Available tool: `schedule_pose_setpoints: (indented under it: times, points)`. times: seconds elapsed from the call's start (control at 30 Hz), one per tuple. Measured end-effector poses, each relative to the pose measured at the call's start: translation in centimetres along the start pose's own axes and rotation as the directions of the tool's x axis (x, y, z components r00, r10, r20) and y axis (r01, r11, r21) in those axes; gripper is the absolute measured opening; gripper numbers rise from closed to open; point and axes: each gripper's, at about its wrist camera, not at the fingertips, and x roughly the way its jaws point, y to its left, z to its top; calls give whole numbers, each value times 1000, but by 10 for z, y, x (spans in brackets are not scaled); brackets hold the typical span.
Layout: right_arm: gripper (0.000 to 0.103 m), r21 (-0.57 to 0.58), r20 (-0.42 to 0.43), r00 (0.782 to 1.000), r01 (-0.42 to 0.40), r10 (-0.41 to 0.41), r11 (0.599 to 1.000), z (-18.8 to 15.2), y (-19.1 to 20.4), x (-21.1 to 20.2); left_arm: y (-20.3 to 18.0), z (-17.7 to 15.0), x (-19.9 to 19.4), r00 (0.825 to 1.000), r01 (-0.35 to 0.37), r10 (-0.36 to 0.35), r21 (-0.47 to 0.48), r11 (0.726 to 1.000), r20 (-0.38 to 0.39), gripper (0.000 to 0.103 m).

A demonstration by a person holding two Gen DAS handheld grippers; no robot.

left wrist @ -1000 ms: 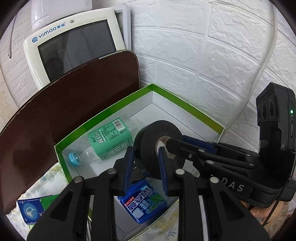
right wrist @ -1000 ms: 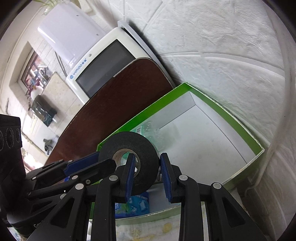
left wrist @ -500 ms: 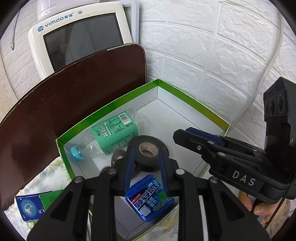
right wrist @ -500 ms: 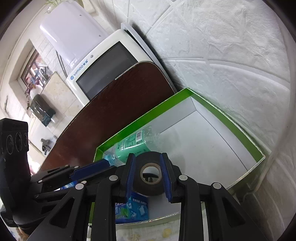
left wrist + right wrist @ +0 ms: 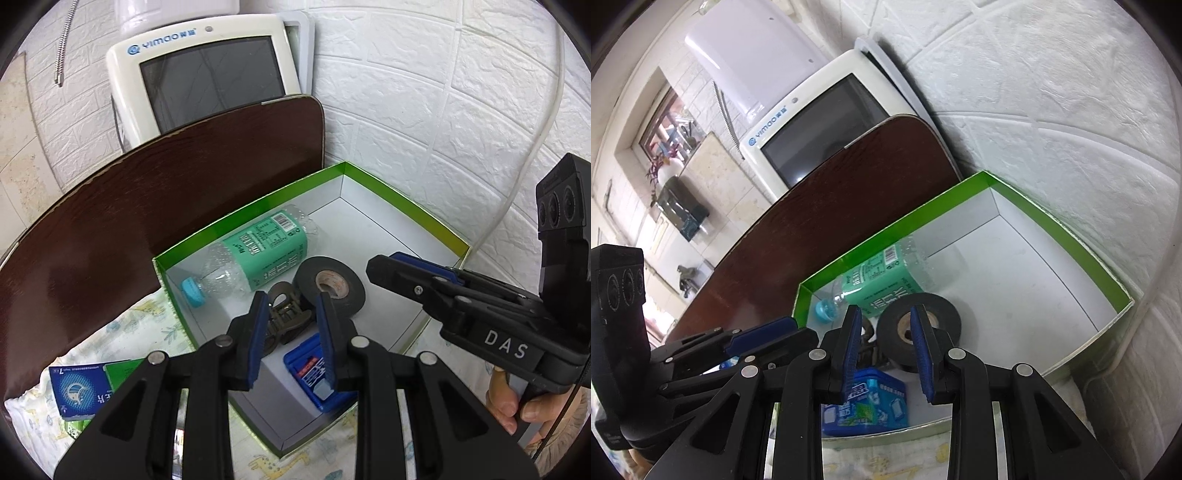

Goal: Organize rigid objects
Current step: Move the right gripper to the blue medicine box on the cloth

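Tape roll now lies in the green box, free of both grippers.

A second ago the black tape [image 5: 330, 284] stood upright, held between the grippers above the box [image 5: 402, 205]. It now lies flat on the white floor at the frame's centre, just beside the bottle [image 5: 258, 254], a dark clip [image 5: 284, 314] and a blue pack [image 5: 317, 376], so this item looks stowed. The left gripper [image 5: 290, 339] hangs over the clip with its jaws a little apart and nothing between them. The right gripper [image 5: 886, 350] hovers over the tape, jaws likewise slightly apart and empty. The box's right half is bare floor, giving open room. A brown board [image 5: 147, 206] stands close against its left wall and white brick hems the far corner. Cards [image 5: 85, 391] lie outside on the cloth at lower left.
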Motion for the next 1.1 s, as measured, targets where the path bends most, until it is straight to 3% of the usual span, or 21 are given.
schedule_pose_setpoints:
  times: [0.2,0.37,0.6,0.87,1.1]
  points:
    - [31,-35,-10,1000,-7,7,999,-2,18,1,19,-10,-13,999,-31,32,-39,999,20,27]
    - [31,-75,-20,1000,-20,18,997,-4,38,1,52,-23,-32,993,-106,111,-111,988,40,27]
    - [30,-148,-74,995,-71,61,986,-10,76,15,125,-59,-68,968,-225,249,-305,926,42,33]
    - [30,-249,-163,981,-141,102,958,-29,127,38,185,-113,-85,948,-289,317,-454,843,-16,34]
    - [30,-295,-257,961,-175,98,940,-49,160,62,201,-133,-86,954,-277,297,-486,829,-36,34]
